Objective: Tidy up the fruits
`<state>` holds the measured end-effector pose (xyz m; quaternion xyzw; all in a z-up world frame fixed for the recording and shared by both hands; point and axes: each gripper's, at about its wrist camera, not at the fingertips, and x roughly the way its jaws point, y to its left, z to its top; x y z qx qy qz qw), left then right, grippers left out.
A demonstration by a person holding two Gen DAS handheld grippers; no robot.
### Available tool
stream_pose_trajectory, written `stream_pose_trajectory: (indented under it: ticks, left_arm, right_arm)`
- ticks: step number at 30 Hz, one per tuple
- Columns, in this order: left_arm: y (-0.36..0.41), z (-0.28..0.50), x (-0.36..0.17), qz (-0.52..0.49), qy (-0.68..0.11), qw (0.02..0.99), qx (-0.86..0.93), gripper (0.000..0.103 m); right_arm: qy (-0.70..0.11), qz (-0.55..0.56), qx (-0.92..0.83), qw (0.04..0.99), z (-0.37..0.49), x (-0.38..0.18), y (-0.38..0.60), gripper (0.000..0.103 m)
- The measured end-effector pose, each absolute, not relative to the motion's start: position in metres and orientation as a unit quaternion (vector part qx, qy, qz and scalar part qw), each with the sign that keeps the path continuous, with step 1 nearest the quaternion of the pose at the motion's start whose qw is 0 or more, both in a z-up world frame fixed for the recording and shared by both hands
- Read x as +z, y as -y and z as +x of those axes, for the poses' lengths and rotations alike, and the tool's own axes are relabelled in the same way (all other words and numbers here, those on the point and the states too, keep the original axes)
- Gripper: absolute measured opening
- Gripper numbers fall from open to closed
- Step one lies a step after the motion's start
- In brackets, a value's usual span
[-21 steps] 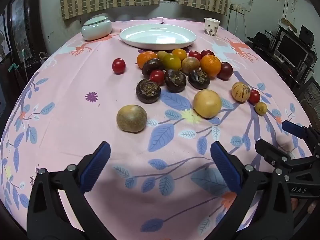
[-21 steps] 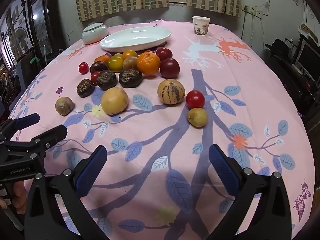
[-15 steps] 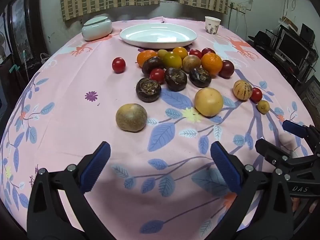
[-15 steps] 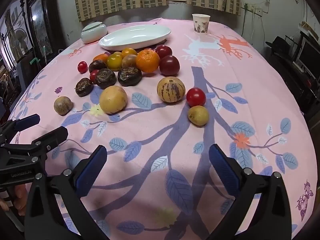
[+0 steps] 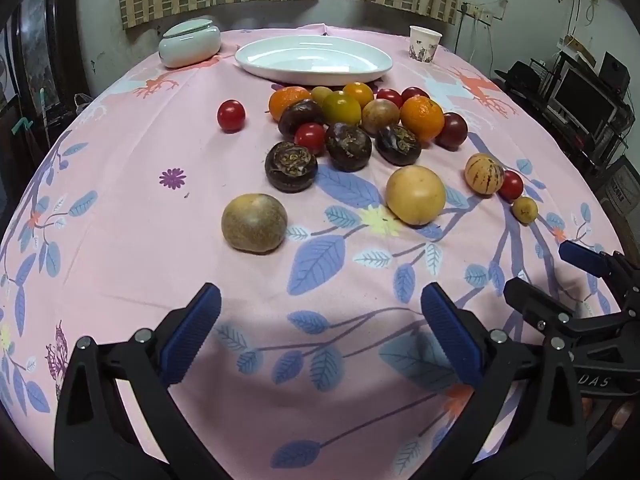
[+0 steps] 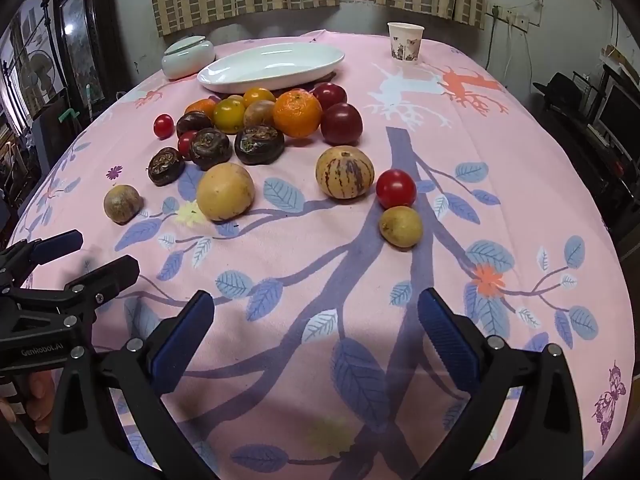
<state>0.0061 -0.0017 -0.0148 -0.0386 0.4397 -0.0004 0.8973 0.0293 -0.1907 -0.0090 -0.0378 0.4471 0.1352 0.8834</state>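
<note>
Several fruits lie on a pink floral tablecloth in front of a white oval plate (image 5: pixel 314 60) (image 6: pixel 272 66). A brownish round fruit (image 5: pixel 254 223) (image 6: pixel 122 204) is nearest my left gripper (image 5: pixel 320 334), which is open and empty above the cloth. A yellow round fruit (image 5: pixel 415 195) (image 6: pixel 225 191), a striped melon-like fruit (image 6: pixel 345 171), a red tomato (image 6: pixel 396 188) and a small yellow fruit (image 6: pixel 400 226) lie ahead of my right gripper (image 6: pixel 316 332), also open and empty. Farther back sit dark fruits (image 5: pixel 291 165), oranges (image 6: pixel 297 113) and tomatoes in a cluster.
A pale green lidded jar (image 5: pixel 189 42) stands at the back left and a paper cup (image 6: pixel 405 42) at the back right. Dark furniture and monitors (image 5: pixel 580 96) flank the table on the right. The cloth drops away at the round table's edges.
Both views have shifted slightly, with the fruits a little lower and nearer in frame. No fruit has moved, and both grippers stay open.
</note>
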Motion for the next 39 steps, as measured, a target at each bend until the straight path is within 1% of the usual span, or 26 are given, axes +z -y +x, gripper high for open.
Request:
stream_pose_trajectory:
  ticks: [5, 39]
  left_arm:
    - [-0.0001, 0.0045, -0.0115, -0.036, -0.429, 0.902, 0.011, 0.101]
    - [0.0013, 0.0021, -0.0135, -0.038, -0.435, 0.9, 0.008, 0.101]
  right_arm:
    - [-0.442, -0.035, 0.134, 0.886, 0.0284, -0.0084, 0.1908, 0.102]
    - [-0.442, -0.027, 0.135, 0.886, 0.0228, -0.006, 0.1943, 0.102]
